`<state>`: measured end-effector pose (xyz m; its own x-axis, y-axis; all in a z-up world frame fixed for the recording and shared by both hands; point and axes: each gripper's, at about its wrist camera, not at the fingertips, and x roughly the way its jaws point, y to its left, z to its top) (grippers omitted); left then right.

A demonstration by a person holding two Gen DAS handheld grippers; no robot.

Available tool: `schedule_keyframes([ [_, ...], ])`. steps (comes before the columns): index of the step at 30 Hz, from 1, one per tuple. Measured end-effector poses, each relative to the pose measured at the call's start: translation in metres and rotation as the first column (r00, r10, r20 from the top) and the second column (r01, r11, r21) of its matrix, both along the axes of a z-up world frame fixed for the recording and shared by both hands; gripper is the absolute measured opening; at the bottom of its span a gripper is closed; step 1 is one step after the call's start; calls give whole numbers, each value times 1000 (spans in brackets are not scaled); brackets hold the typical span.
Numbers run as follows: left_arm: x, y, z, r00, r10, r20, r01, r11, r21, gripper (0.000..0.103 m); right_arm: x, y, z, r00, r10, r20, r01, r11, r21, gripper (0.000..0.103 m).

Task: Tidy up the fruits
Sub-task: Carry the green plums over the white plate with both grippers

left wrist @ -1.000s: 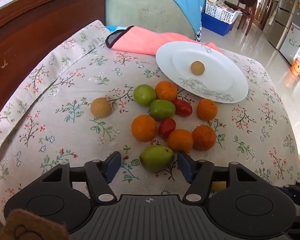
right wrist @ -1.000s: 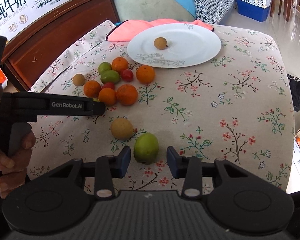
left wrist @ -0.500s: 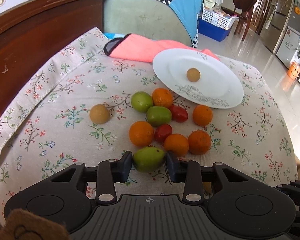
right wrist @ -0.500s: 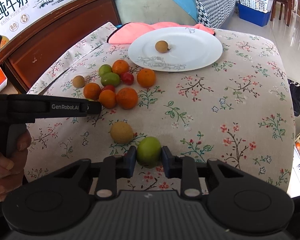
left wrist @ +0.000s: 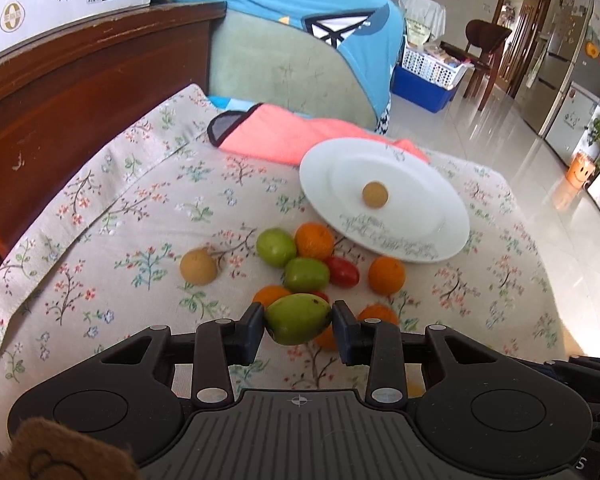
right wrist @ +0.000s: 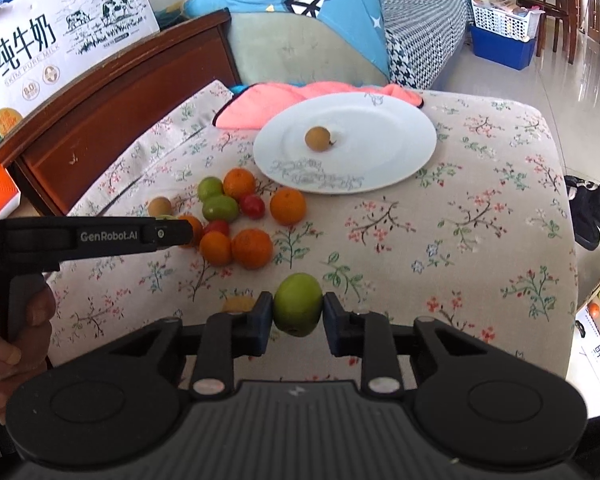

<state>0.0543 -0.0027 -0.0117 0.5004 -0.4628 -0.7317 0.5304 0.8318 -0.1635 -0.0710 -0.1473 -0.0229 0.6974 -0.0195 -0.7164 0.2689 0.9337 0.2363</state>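
My left gripper (left wrist: 298, 322) is shut on a green fruit (left wrist: 296, 316), held just above the floral cloth in front of a cluster of oranges (left wrist: 387, 275), green fruits (left wrist: 276, 246) and red tomatoes (left wrist: 342, 271). My right gripper (right wrist: 297, 314) is shut on another green fruit (right wrist: 298, 303), raised off the cloth. A brown longan (right wrist: 239, 304) lies partly hidden behind its left finger. A white plate (right wrist: 388, 148) further back carries one brown longan (right wrist: 318, 139). Another longan (left wrist: 198, 267) sits left of the cluster. The left gripper (right wrist: 100, 236) also shows from the side in the right wrist view.
A pink cloth (left wrist: 276, 136) lies behind the plate (left wrist: 420, 216). A dark wooden bed frame (left wrist: 80, 92) borders the cloth on the left. A hand (right wrist: 16, 344) holds the left gripper's handle. Tiled floor and black shoes (right wrist: 592, 212) lie to the right of the cushion.
Both grippers went from open beside their green fruits to shut on them. Each fruit has since lifted a little off the cloth, and both views tilted upward.
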Motion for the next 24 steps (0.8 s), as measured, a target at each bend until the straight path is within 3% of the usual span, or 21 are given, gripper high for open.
schedule_keyframes([
  [13,29,-29,19,997,-74,13,74,997,-19,34,42,-33,24,998,39,53,-37,999,-27,27],
  [20,44,-32,20,998,-60,-20,59,997,-47,34,55,-46,21,999,16,41,-17,1000,20,27],
  [24,43,-35,17,997,-70,-29,69,997,-40,34,58,-42,14,1000,24,0,-24,1000,2,27],
])
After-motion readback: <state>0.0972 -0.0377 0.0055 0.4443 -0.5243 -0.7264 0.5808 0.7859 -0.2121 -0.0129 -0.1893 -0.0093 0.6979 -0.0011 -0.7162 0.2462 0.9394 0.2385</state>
